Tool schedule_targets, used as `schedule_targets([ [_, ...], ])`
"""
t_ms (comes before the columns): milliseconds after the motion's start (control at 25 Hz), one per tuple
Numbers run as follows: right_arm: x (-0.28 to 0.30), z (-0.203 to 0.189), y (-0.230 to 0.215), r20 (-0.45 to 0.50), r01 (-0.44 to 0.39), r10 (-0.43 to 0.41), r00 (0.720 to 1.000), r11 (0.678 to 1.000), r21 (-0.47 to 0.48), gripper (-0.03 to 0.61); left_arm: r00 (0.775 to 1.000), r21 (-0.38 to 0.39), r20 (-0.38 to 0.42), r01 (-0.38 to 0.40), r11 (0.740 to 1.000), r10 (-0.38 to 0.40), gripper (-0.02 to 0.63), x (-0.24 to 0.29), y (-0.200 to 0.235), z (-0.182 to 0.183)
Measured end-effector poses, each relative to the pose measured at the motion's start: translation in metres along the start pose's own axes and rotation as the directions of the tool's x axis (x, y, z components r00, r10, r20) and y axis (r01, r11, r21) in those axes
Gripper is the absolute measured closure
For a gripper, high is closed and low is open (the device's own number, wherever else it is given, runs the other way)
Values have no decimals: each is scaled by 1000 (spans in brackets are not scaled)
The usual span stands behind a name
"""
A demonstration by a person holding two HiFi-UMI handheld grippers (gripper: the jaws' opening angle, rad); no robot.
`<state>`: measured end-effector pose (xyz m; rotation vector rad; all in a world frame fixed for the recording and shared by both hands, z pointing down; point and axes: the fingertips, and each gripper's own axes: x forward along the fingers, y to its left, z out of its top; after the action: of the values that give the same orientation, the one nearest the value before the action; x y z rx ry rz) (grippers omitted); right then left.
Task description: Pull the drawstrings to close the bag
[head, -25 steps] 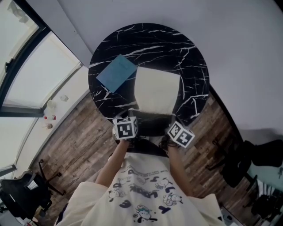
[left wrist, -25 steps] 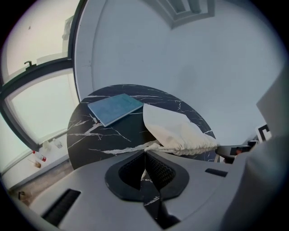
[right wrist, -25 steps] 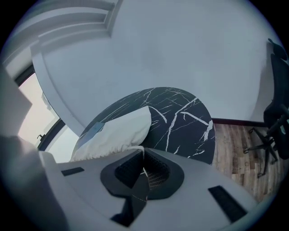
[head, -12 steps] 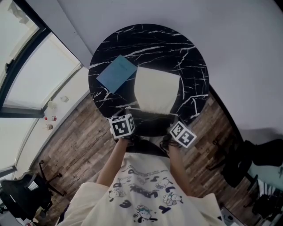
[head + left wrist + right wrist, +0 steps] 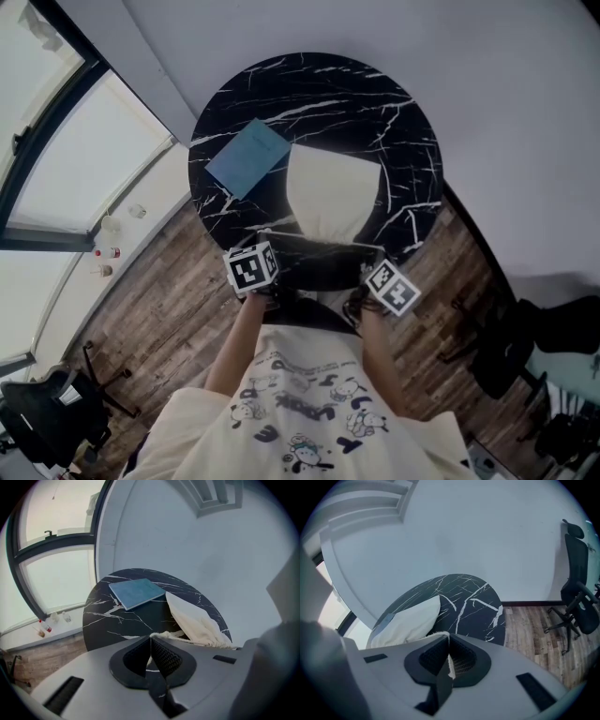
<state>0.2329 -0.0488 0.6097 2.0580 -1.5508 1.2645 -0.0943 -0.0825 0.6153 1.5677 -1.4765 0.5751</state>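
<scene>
A cream drawstring bag (image 5: 332,191) lies on the round black marble table (image 5: 394,103), its mouth gathered narrow toward the near edge. My left gripper (image 5: 265,246) sits at the mouth's left end, shut on the left drawstring (image 5: 165,635), which runs as a pale cord from the jaws to the bag (image 5: 194,620). My right gripper (image 5: 373,258) is at the right end, shut on the right drawstring (image 5: 438,633); a strip of white cord shows between its pads. The bag (image 5: 408,619) lies to its left. A taut cord (image 5: 319,240) spans between both grippers.
A blue flat book or folder (image 5: 248,156) lies on the table left of the bag, also visible as the blue folder (image 5: 137,592). Wooden floor (image 5: 159,309) surrounds the table. An office chair (image 5: 576,597) stands at the right, another chair (image 5: 47,422) at lower left.
Both grippers have drawn apart, left going left and right going right. The bag's mouth has narrowed and puckered, and the cord between them has stretched longer.
</scene>
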Motion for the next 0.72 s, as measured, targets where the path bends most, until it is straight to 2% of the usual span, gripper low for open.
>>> schedule_targets([
  [120,1,1,-6,5,12,-12,1000,1000,-1,561,1000,-18,11,-11,1000,11,569,0,5,3],
  [280,2,0,-13,0,23,-23,1000,999,48,561,1000,-69,4,-15,998,15,569,1,13,3],
  [440,-1,5,-15,15,34,-34,999,998,49,561,999,-58,20,-33,998,34,569,-1,20,8],
  [560,-1,7,-18,16,41,-43,999,997,67,561,999,-123,17,-35,992,38,569,0,25,9],
  [640,4,1,-21,-6,32,-32,999,995,94,561,999,-101,8,-38,994,39,569,1,23,7],
  [720,8,-9,-22,-39,13,-10,999,997,81,561,1000,-18,-2,-20,1000,20,568,2,16,2],
])
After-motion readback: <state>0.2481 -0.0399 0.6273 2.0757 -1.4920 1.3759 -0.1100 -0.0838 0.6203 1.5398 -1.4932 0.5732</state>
